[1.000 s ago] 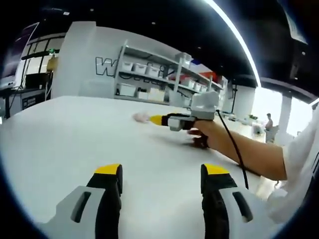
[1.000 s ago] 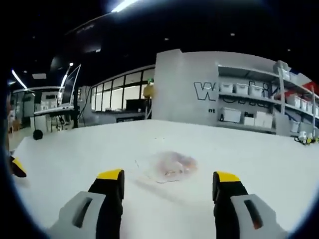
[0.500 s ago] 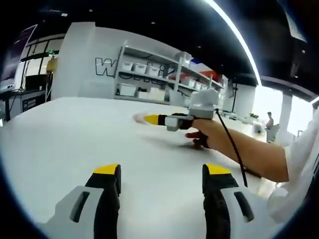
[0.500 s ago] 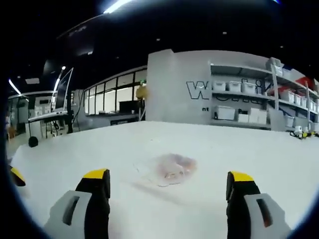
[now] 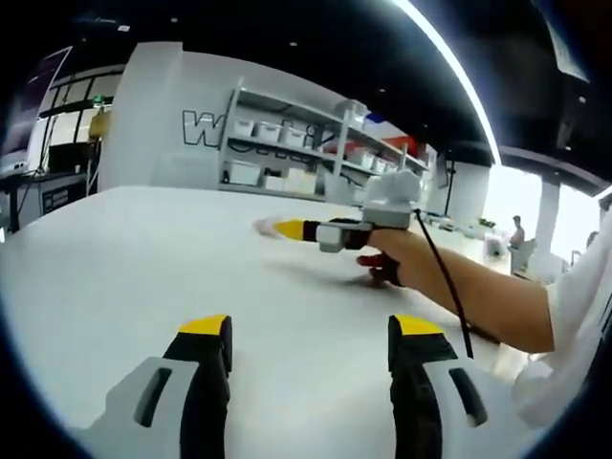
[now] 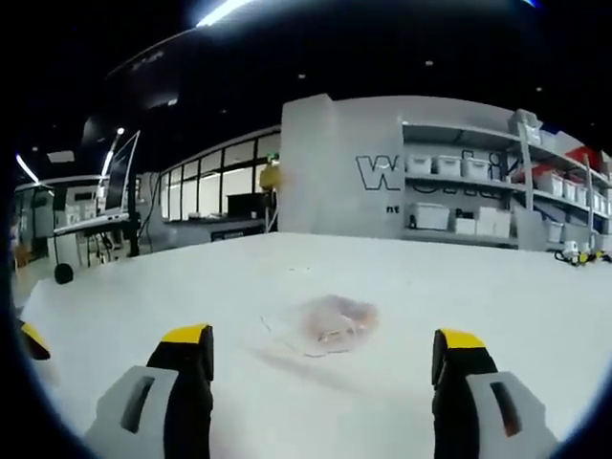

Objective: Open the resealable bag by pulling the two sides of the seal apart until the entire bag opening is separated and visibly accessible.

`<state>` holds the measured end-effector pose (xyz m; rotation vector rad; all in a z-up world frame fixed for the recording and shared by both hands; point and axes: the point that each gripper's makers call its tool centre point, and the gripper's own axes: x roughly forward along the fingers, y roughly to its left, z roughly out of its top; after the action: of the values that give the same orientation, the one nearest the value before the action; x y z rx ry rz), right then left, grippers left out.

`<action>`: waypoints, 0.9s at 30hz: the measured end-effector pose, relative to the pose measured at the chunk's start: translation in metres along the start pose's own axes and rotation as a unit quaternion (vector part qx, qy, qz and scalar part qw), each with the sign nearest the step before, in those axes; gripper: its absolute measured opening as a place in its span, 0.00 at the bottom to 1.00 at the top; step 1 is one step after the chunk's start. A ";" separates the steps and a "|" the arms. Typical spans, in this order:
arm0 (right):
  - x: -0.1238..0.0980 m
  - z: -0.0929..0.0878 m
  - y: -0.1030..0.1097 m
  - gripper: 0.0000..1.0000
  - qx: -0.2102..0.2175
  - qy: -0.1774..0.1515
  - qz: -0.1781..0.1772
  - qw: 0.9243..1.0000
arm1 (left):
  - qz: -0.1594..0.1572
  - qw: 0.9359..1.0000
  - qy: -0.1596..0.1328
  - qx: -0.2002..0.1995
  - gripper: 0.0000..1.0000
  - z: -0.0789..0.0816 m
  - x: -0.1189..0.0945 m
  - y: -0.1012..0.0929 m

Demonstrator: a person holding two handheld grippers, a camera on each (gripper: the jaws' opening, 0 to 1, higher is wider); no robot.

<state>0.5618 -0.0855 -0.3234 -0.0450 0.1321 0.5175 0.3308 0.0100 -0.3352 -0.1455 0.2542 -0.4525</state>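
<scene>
Right now the resealable bag point(image 6: 323, 323) lies flat on the white bench point(image 6: 497, 287), out in the open middle of it and well away from any edge, a clear pouch with something pinkish inside. The right gripper point(image 6: 322, 356) hovers low over the bench with the bag dead ahead between its jaws, close but not touching. Those jaws stand wide apart and hold nothing. A second ago they were noticeably narrower; they spread in the first half of that second and have kept that width since, while the bag has not stirred. From the left gripper view the same right gripper point(image 5: 290, 229) shows side-on, its yellow tips reaching toward the bag point(image 5: 265, 227), which is a small pale blur just beyond them, and a hand point(image 5: 394, 258) grips its handle.

The left gripper point(image 5: 311, 335) hangs back nearer the person, jaws open and empty, well apart from the bag, and has barely shifted over the second.

I would judge the widening to be preparation for a first pinch on one side of the seal. The seal itself is too faint to make out, so I cannot tell which way the opening faces. Nothing is opened yet.
</scene>
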 end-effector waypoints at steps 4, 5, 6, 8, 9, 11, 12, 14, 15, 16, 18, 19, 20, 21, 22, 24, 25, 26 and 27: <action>0.001 0.001 0.000 0.95 -0.002 0.001 0.002 1.000 | 0.000 1.000 0.000 0.000 0.66 0.000 0.000 0.000; 0.000 0.001 0.000 0.94 -0.002 0.002 0.002 1.000 | 0.000 1.000 0.000 0.000 0.66 0.000 0.000 0.000; 0.000 0.001 0.000 0.94 -0.003 0.002 0.003 1.000 | 0.000 1.000 0.000 0.001 0.66 0.000 0.000 0.000; 0.000 0.001 0.000 0.93 -0.002 0.002 0.004 1.000 | 0.000 1.000 0.000 0.000 0.66 0.000 0.000 0.000; 0.000 0.001 0.000 0.92 -0.003 0.003 0.005 1.000 | 0.000 1.000 0.000 0.000 0.66 0.001 0.000 0.000; 0.000 0.000 0.001 0.91 -0.003 0.005 0.007 1.000 | -0.001 1.000 0.000 0.000 0.66 0.000 0.000 0.000; -0.002 0.000 0.001 0.91 -0.002 0.005 0.008 1.000 | -0.001 1.000 0.000 0.000 0.66 0.000 0.000 0.000; -0.003 -0.001 0.001 0.90 -0.001 0.007 0.008 1.000 | -0.001 1.000 0.000 0.000 0.66 0.001 0.000 0.000; -0.004 -0.001 0.001 0.89 0.000 0.007 0.008 1.000 | -0.001 1.000 0.000 0.000 0.66 0.001 0.000 0.000; -0.005 0.000 0.001 0.89 0.000 0.006 0.007 1.000 | -0.001 1.000 0.000 0.000 0.66 0.001 0.000 0.000; -0.005 0.000 -0.001 0.87 -0.001 0.006 0.006 1.000 | -0.001 1.000 0.000 -0.001 0.66 0.001 0.000 0.000; -0.005 0.001 -0.002 0.87 -0.002 0.005 0.005 1.000 | -0.001 1.000 0.000 -0.001 0.66 0.001 0.000 0.000; -0.006 0.002 -0.002 0.87 -0.001 0.004 0.005 1.000 | -0.001 1.000 0.000 0.000 0.66 0.001 0.000 0.000; -0.006 0.002 -0.002 0.87 -0.001 0.003 0.005 1.000 | 0.000 1.000 0.000 0.000 0.66 0.001 0.000 0.000; -0.006 0.002 -0.003 0.87 -0.001 0.004 0.004 1.000 | 0.000 1.000 0.000 0.000 0.66 0.001 0.000 0.000; -0.007 0.003 -0.004 0.86 -0.001 0.003 0.004 1.000 | 0.000 1.000 0.000 0.000 0.66 0.001 0.000 -0.001; -0.008 0.003 -0.004 0.86 -0.001 0.003 0.004 1.000 | 0.000 1.000 0.000 0.000 0.66 0.001 0.000 0.000; -0.008 0.002 -0.004 0.86 0.000 0.003 0.004 1.000 | 0.000 1.000 0.000 0.000 0.66 0.001 0.000 0.000; -0.009 0.002 -0.004 0.86 -0.001 0.004 0.004 1.000 | 0.000 1.000 0.000 0.000 0.66 0.001 0.000 0.000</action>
<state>0.5564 -0.0933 -0.3201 -0.0481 0.1389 0.5247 0.3311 0.0098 -0.3345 -0.1453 0.2542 -0.4532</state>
